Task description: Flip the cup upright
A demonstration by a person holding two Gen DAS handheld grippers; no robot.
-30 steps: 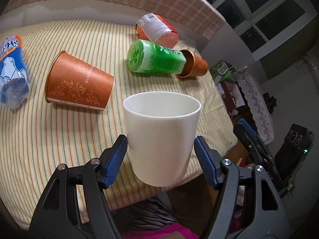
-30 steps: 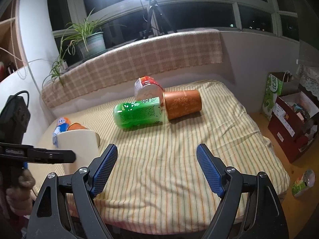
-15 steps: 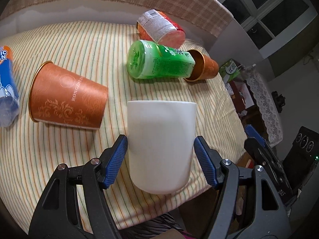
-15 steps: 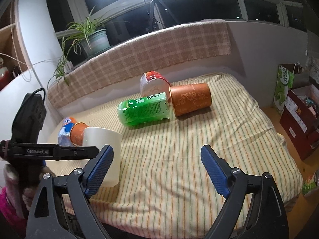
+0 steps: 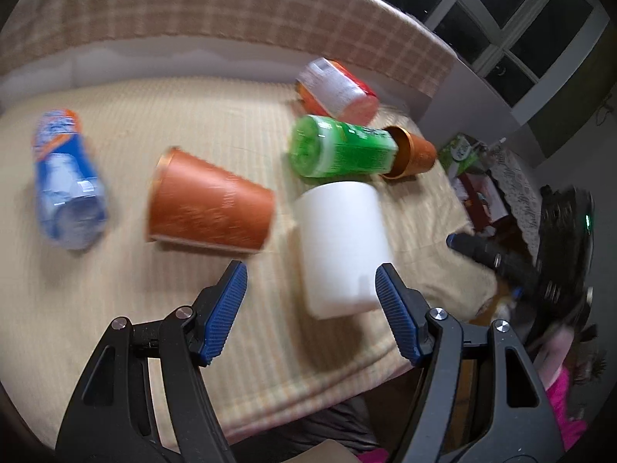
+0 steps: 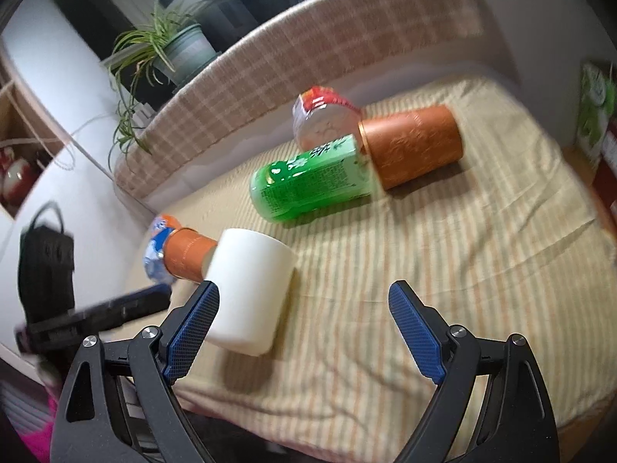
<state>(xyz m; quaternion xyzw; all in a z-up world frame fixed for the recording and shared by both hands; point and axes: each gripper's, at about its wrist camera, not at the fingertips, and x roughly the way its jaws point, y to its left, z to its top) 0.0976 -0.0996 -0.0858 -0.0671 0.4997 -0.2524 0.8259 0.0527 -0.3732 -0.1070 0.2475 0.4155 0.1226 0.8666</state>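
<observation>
A plain white cup [image 5: 343, 247] stands upright on the striped tablecloth near the front edge; it also shows in the right wrist view [image 6: 248, 289]. My left gripper [image 5: 311, 297] is open, its blue pads apart, and the cup stands free just ahead near the right pad. My right gripper [image 6: 304, 332] is open and empty, with the cup by its left pad. An orange paper cup [image 5: 208, 208] lies on its side left of the white cup. A second orange cup [image 6: 412, 146] lies on its side farther back.
A green bottle [image 5: 343, 150], a red-and-white bottle [image 5: 335, 90] and a blue bottle [image 5: 65, 189] lie on the cloth [image 6: 462, 270]. A checked ledge with a potted plant [image 6: 173, 50] runs behind. Boxes [image 5: 478, 193] stand on the floor at the right.
My left gripper has let go of the white cup, opened wider and drawn back and left. The cup now stands on the cloth. My right gripper has moved closer and tilted down.
</observation>
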